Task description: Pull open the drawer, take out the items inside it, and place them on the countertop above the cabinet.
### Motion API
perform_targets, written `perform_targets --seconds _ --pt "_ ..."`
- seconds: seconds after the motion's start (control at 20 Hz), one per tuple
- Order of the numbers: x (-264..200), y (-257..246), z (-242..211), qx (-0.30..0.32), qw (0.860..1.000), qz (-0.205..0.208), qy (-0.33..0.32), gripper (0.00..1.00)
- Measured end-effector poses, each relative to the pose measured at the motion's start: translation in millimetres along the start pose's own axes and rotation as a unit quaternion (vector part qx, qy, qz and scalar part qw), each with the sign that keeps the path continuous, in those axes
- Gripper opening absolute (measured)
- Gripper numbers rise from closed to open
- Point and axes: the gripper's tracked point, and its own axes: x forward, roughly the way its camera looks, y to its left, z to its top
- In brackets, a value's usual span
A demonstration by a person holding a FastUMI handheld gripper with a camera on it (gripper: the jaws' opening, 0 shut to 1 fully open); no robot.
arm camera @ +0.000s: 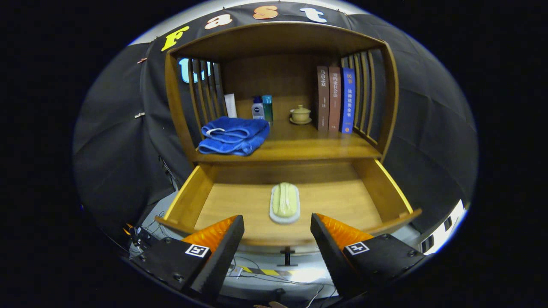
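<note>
Wood: the cabinet (280, 90) is of warm brown wood, and its drawer (387, 190) is pulled fully out toward the gripper, so the first step looks done.
Gripper view, gripper: the gripper (277, 233) is spread wide with nothing between its fingers; it waits just before the front edge of the drawer.
Item: a pale green soap on a white dish (284, 202) lies alone in the drawer, just ahead of the fingers and centred between them, probably why the gripper is aimed so.
Countertop: the countertop (312, 143) lies beyond the drawer; the free wood ahead seems a good place for the soap.
On it: a folded blue towel (234, 135) beyond the left finger, bottles (262, 108), a lidded cup (300, 114) and books (336, 99) further back.
</note>
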Motion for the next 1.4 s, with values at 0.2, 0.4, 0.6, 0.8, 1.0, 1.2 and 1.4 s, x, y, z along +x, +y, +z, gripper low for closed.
perform_targets --seconds 0.2,0.4,0.6,0.8,1.0,1.2,1.4 --pt "67 -2 9 0.007 0.998 -0.006 0.065 0.99" --pt "121 -12 -11 0.019 0.988 -0.016 0.154 0.99" --pt "152 -24 -32 0.005 0.975 -0.027 0.219 0.97" --pt "169 -23 -49 0.007 0.965 -0.023 0.261 0.78" --pt "174 -26 -55 -0.009 0.959 -0.027 0.281 0.41" --pt "178 -27 -52 -0.014 0.961 -0.026 0.276 0.2" --pt "175 -24 -52 -0.021 0.962 -0.019 0.273 0.2"
